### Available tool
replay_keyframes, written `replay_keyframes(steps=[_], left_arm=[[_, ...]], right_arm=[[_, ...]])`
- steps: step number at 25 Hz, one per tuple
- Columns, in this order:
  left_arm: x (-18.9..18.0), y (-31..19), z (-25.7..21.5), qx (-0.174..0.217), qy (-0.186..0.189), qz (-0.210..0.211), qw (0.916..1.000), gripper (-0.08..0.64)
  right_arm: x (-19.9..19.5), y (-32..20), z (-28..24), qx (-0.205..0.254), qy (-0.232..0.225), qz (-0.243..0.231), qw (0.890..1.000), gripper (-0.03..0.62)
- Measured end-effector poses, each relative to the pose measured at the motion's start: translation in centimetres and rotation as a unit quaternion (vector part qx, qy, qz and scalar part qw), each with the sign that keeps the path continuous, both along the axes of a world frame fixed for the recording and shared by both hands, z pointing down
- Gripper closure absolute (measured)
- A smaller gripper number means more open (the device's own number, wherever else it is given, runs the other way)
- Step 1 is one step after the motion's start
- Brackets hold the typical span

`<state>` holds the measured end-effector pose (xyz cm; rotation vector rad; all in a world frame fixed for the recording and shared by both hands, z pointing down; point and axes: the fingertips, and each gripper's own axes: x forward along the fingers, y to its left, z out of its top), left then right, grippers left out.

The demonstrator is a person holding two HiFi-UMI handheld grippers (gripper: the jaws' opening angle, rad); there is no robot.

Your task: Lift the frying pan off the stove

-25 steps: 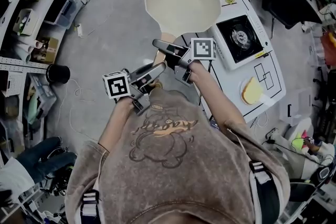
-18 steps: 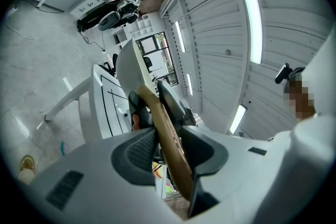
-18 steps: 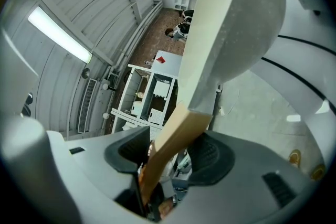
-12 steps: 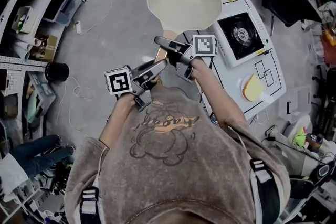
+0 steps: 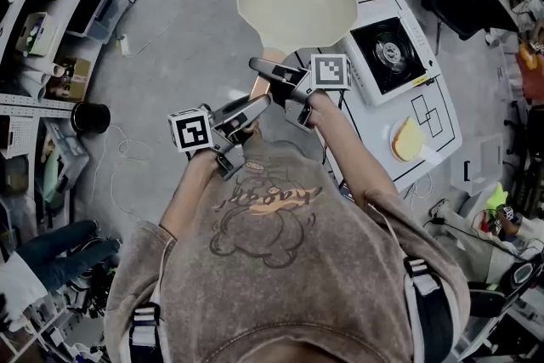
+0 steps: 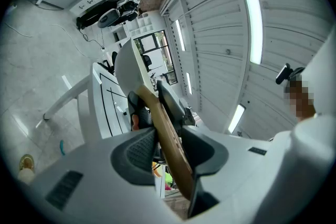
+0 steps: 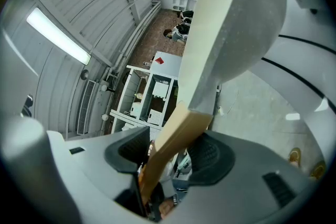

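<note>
Evidently past the main step already; holding a cream-coloured round frying pan (image 5: 296, 0) up in the air by its flat light-wood handle (image 5: 269, 61), out ahead of both tools, over the grey floor (image 5: 183, 30) rather than over any burner.

With the left tool (image 6: 169, 153): closed part-way, ribbed dark pads pressing on the two flat faces of the handle near its free end; nothing else in the bite. With the right tool (image 7: 167, 158): likewise closed part-way and clamped on the same handle, just ahead of the left tool, nearer the bowl of the pan. Both pointing roughly level, close together, one grip just behind the other along the handle.

Off to the right of the right tool, well apart from the pan: a square black-topped portable gas stove (image 5: 393, 57) on a white worktop (image 5: 442, 144), burner bare, nothing standing on it; nearer along the worktop, a pale yellow rounded piece (image 5: 408, 147), too small to identify.

Judging from this: lift done, with the pan fully clear of the stove and held well to the side of it; left, at most, steadying the two-tool grip and finding somewhere to set the pan down, no such place being indicated here. Empty inside, as far as visible from above.
</note>
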<state>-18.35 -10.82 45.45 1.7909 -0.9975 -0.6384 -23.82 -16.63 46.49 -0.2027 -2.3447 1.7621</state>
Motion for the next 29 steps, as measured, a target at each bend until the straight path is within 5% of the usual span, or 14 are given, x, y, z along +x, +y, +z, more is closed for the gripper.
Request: replay_keyframes(steps=[24,29], left_arm=[[-0.05,-0.05,0.17,0.006,0.002,-0.003,1.0000,0.407],[0.29,0.16,0.10,-0.005,0.026,-0.005,0.9996,0.407]], right_arm=[[0.08,-0.16,0.47,0.017,0.009,-0.011,1.000,0.368],[0.05,0.12,0.16,0.005,0.004,-0.010,1.000,0.368]])
